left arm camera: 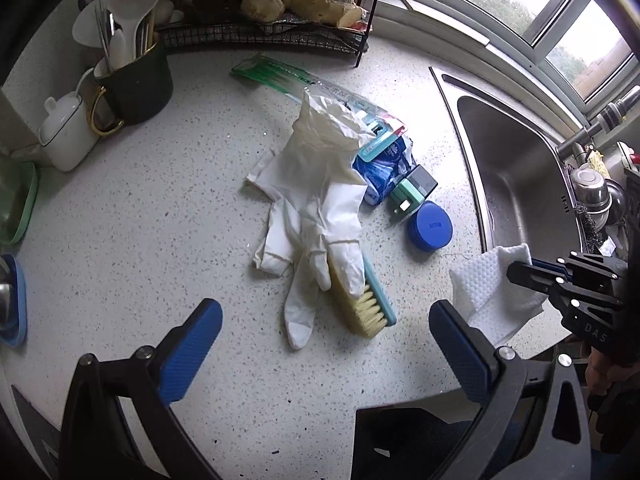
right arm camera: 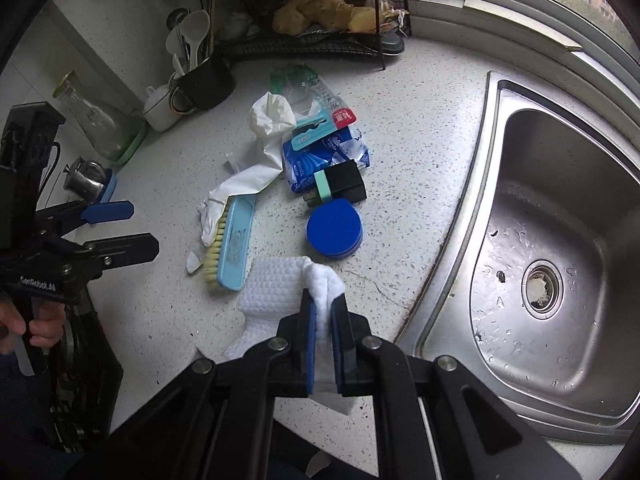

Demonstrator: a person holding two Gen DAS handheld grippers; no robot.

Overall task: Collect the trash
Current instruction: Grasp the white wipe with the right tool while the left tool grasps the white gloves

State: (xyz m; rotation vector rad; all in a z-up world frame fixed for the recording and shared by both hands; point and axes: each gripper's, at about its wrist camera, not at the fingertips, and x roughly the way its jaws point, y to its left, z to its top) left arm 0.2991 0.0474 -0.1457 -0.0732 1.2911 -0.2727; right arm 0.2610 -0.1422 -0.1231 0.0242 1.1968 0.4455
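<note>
**Right gripper clamped on paper towel at counter edge; left gripper spread and empty**

Right gripper [right arm camera: 323,322]: fingers pressed together on a fold of the white paper towel [right arm camera: 276,286]; the towel bunches up between the blue pads and spreads out leftward over the speckled countertop [right arm camera: 420,152], with a further strip hanging below the pads; the gripper sits near the counter's front edge, just beside the rim of the steel sink [right arm camera: 560,240]. In the left wrist view the same towel [left arm camera: 486,292] shows at lower right, pinched from the right side by that gripper [left arm camera: 520,274].

Left gripper [left arm camera: 326,334]: jaws wide apart, nothing between them; held over the counter's front edge, pointing toward the clutter; in the right wrist view it shows at far left [right arm camera: 132,228], a hand on its handle.

Surroundings: a white glove [left arm camera: 316,208] lies crumpled mid-counter, its fingers draped across a light-blue scrub brush [left arm camera: 368,300]; behind the glove, a clear green-printed wrapper [left arm camera: 276,76]; just right of the glove, a blue tissue packet [left arm camera: 384,174], a black and mint block [left arm camera: 414,190] resting against it, and a round blue lid [left arm camera: 430,226] close by; a dark mug of utensils [left arm camera: 136,76] and a white lidded pot [left arm camera: 66,132] stand at the back left; a wire rack [left arm camera: 264,8] holds ginger at the rear.
</note>
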